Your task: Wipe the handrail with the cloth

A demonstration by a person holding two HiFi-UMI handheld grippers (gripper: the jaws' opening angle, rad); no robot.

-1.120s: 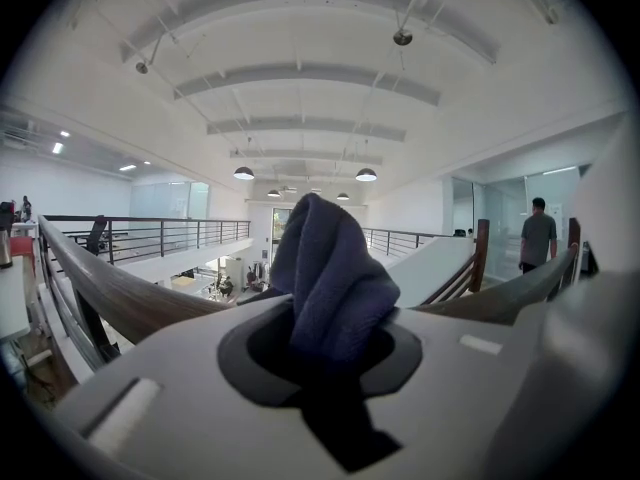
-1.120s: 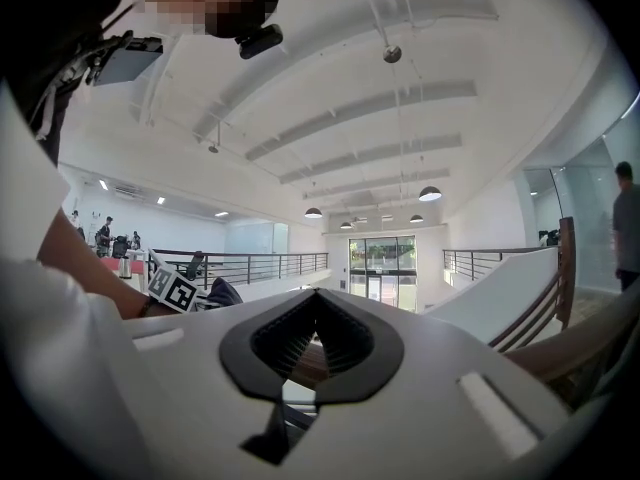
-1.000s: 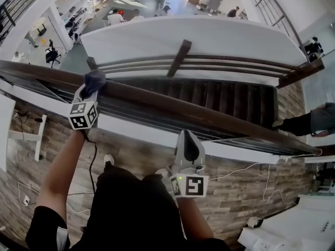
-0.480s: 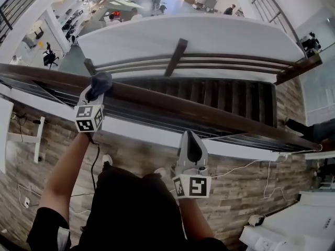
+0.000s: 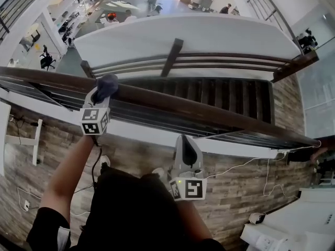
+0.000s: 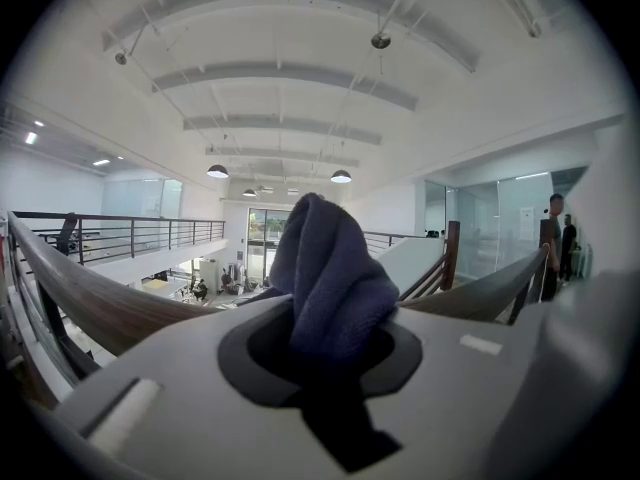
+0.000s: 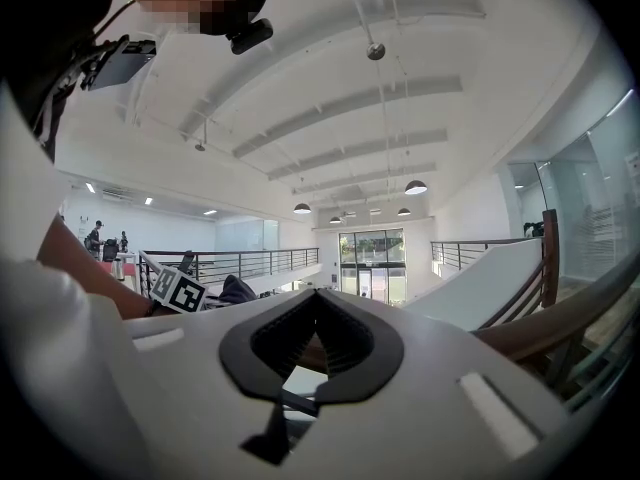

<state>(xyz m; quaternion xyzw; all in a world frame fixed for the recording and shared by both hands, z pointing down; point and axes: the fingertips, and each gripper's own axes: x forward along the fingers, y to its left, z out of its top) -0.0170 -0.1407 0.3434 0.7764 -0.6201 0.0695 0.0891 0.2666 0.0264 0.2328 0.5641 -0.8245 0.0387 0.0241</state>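
Observation:
A dark brown wooden handrail (image 5: 209, 110) runs from the left edge down to the right. A dark blue cloth (image 5: 107, 83) rests on top of it near its left part, with my left gripper (image 5: 100, 92) shut on the bunched cloth (image 6: 328, 280). In the left gripper view the handrail (image 6: 82, 300) passes behind the cloth on both sides. My right gripper (image 5: 185, 139) hangs just short of the rail near the middle, shut with nothing in it. The right gripper view shows its jaws (image 7: 318, 298) closed, the handrail (image 7: 565, 320) at the right and the cloth (image 7: 238, 289) far left.
Beyond the rail a dark staircase (image 5: 225, 93) drops away, with a second handrail (image 5: 209, 59) and a white wall behind. A lower floor with people (image 5: 112, 17) lies far below. Cables (image 5: 246, 166) trail over the wood floor. A person's hand (image 5: 316, 153) shows at the right edge.
My left gripper has slid the cloth a little to the right along the handrail. The right gripper has stayed nearly where it was.

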